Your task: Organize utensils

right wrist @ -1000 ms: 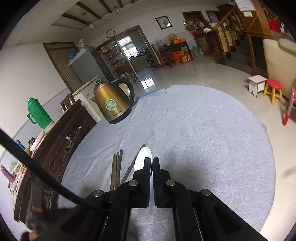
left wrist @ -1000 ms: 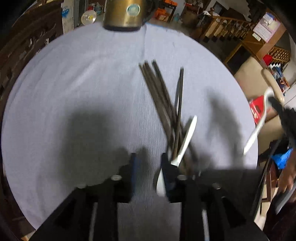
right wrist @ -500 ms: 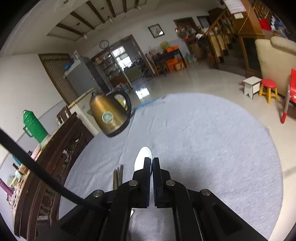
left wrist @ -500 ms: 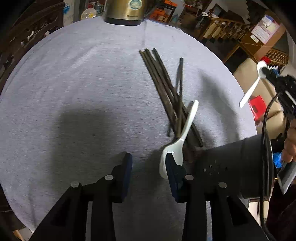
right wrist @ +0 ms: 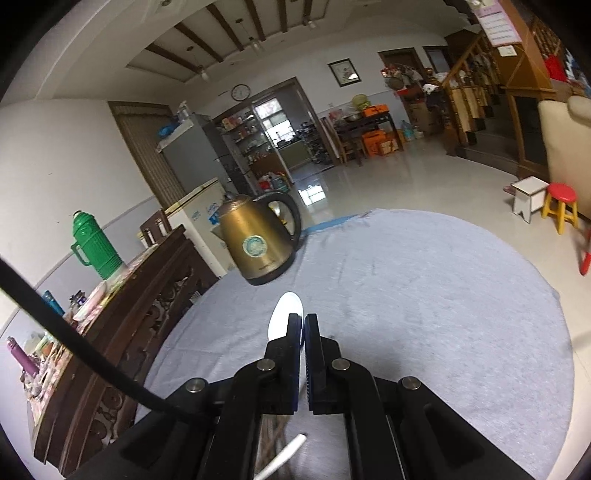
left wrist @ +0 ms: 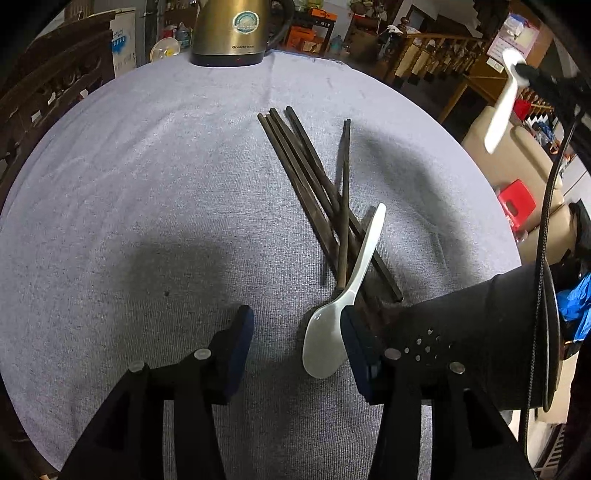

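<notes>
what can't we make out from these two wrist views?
- Black holder, left wrist view: its inside is not visible; the opening faces sideways.
- Chopsticks, left wrist view: near ends hidden under the table spoon and the holder; count unclear.
- Held spoon, right wrist view: the shut right gripper covers its neck.
- Left gripper, left wrist view: open; contact with the table spoon unclear.

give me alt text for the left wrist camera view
The open left gripper hovers over a grey-clothed round table, its right finger beside a white spoon lying across dark chopsticks. A brass kettle stands at the far edge.
</notes>
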